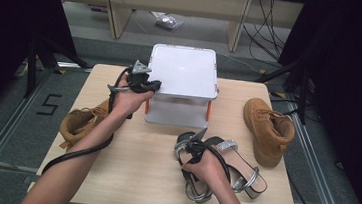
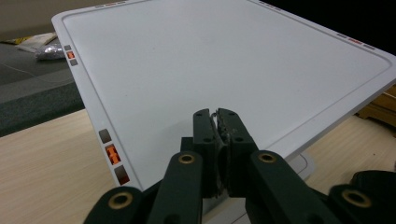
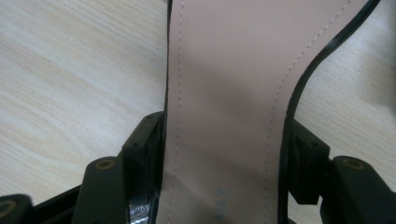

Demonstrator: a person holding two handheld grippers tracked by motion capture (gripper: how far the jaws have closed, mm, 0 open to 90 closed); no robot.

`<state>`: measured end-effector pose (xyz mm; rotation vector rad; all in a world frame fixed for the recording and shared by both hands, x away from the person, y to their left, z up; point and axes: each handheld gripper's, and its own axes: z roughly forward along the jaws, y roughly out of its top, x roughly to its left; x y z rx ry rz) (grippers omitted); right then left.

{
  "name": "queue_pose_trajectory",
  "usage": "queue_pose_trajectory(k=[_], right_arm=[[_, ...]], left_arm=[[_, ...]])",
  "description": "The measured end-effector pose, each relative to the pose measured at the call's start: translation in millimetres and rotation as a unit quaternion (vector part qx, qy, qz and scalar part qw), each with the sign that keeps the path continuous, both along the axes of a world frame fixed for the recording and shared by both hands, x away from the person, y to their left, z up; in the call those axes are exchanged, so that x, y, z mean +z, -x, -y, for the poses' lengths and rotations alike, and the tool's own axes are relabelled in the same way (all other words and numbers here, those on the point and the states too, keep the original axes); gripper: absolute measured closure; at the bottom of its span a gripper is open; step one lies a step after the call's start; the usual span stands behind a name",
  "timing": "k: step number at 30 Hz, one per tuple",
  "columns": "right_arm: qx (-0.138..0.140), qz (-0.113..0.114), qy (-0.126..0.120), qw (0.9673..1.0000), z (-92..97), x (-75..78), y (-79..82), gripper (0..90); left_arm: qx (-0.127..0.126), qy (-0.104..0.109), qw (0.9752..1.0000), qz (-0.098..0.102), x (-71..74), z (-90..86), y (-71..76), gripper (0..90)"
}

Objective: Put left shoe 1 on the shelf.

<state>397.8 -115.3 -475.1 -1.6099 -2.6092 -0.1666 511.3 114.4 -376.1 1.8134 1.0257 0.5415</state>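
On the table's near right, the right gripper (image 1: pixel 191 144) has wide jaws astride the sandal (image 3: pixel 224 107), so squeeze its sole evenly, while the closed, empty left gripper (image 2: pixel 219 122) hovers over the white shoe rack (image 1: pixel 184 71).

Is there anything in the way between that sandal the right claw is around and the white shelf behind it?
Nothing visible. Between the black strappy sandal with the beige insole, straddled by the right claw, and the white two-tier plastic rack lies bare wooden table. The left claw sits shut at the rack's left edge.
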Motion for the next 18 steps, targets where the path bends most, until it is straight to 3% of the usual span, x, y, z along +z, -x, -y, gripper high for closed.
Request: queue_pose_trajectory(k=[1, 3, 9, 13, 14, 15, 16, 17, 18], right_arm=[[0.0, -0.009, -0.002, 1.0, 0.5, 0.9, -1.1, 41.5], [-0.01, -0.001, -0.005, 0.9999, 0.0, 0.2, 0.0, 41.8], [0.004, 0.027, -0.034, 0.999, -2.9, 4.6, 4.2, 43.4], [-0.007, 0.053, -0.064, 0.9965, -12.9, 17.5, 1.5, 43.4], [0.019, 0.076, -0.063, 0.995, -12.3, 19.1, -3.7, 43.4], [-0.015, 0.062, -0.064, 0.9959, -18.2, 23.2, -4.0, 43.4], [0.055, 0.112, -0.077, 0.9892, -13.7, 19.9, -15.1, 43.5], [0.055, 0.112, -0.077, 0.9892, -13.7, 19.9, -15.1, 43.5], [-0.018, 0.08, -0.074, 0.9939, -27.4, 29.2, -16.5, 43.4]], left_arm=[[-0.003, -0.008, 1.0, -0.002, 0.8, -0.3, 0.2, 87.6], [-0.003, -0.008, 1.0, -0.003, 0.9, 0.0, 0.2, 88.8], [-0.003, 0.005, 0.9999, -0.011, 1.2, -1.0, -1.3, 89.5], [-0.004, 0.008, 0.9999, -0.012, 1.0, -1.0, -1.4, 89.5], [-0.003, 0.008, 0.9999, -0.011, 0.7, -0.9, -1.3, 89.5], [-0.006, 0.002, 0.9999, -0.011, 0.9, -1.9, -1.2, 89.5], [-0.006, 0.002, 0.9999, -0.011, 0.9, -2.1, -1.2, 89.5], [-0.006, 0.002, 0.9999, -0.011, 0.9, -2.1, -1.2, 89.6], [-0.006, 0.005, 0.9999, -0.013, 1.0, -2.2, -1.6, 89.6]])
